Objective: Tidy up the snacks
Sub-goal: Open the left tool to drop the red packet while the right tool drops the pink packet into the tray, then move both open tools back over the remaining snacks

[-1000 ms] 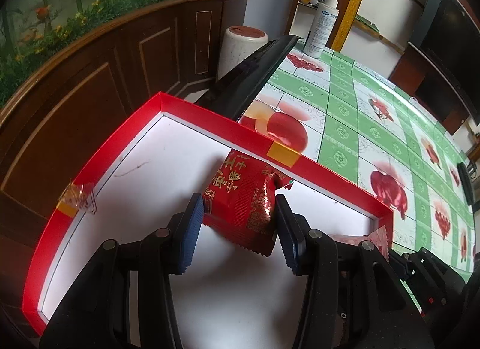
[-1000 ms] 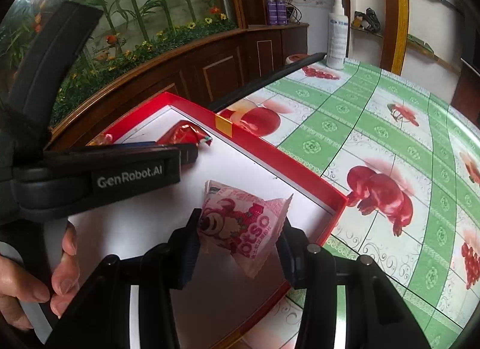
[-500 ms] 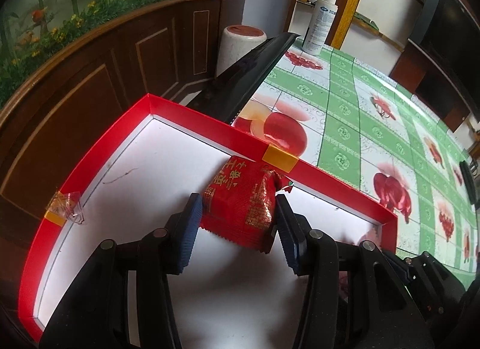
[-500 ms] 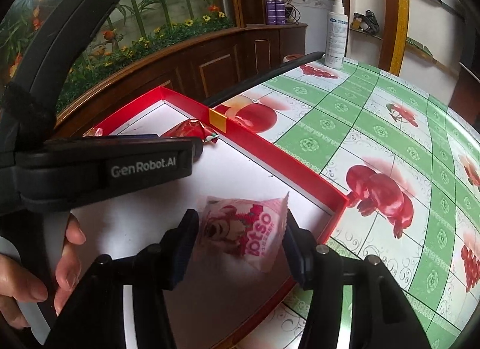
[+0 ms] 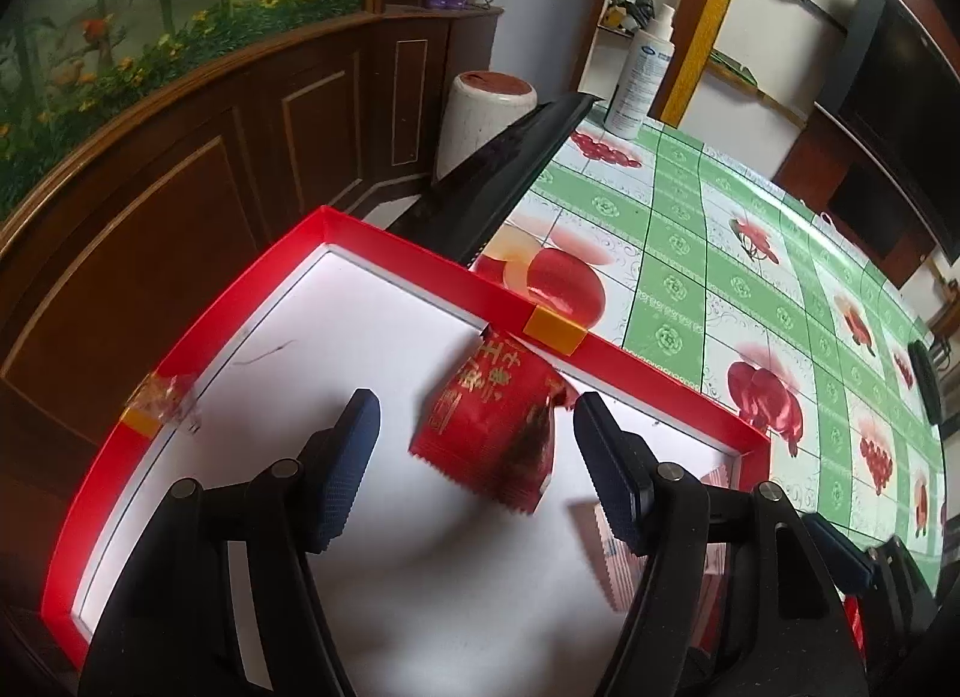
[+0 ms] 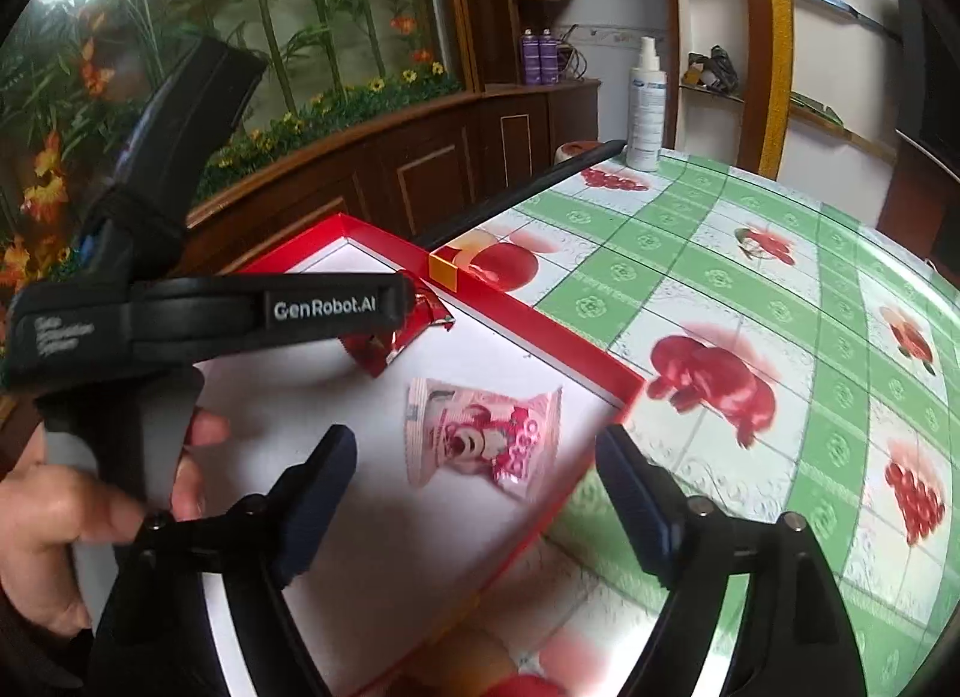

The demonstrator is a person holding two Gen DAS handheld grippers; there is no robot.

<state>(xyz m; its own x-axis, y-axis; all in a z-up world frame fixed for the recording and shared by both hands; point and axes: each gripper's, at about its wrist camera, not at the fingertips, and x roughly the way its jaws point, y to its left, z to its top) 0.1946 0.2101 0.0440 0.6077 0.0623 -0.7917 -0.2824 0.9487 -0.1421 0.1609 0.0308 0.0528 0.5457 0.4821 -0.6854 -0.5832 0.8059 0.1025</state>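
Release is the step in hand, and both packets look already let go inside the red box (image 5: 420,253). The left gripper (image 5: 477,457) stands spread, its jaws having just been opening, with the red packet (image 5: 495,427) between them but clear of both pads; that packet lies on the white floor at the far wall, beside the yellow tape (image 5: 555,331). The right gripper (image 6: 474,493) is spread wider, its jaws also having just been opening, and the pink packet (image 6: 486,439) lies flat between them near the box's right corner, touching neither pad.

To finish well, each gripper should lift straight back along its own line with jaws kept wide, so that no pad catches a crimped packet edge and drags it. The red packet seems to lean on the wall with one end raised, though the fisheye view makes that hard to judge; a light nudge flat would tidy it. The left tool crosses close over the right gripper's view, so the hands are best drawn back one at a time.
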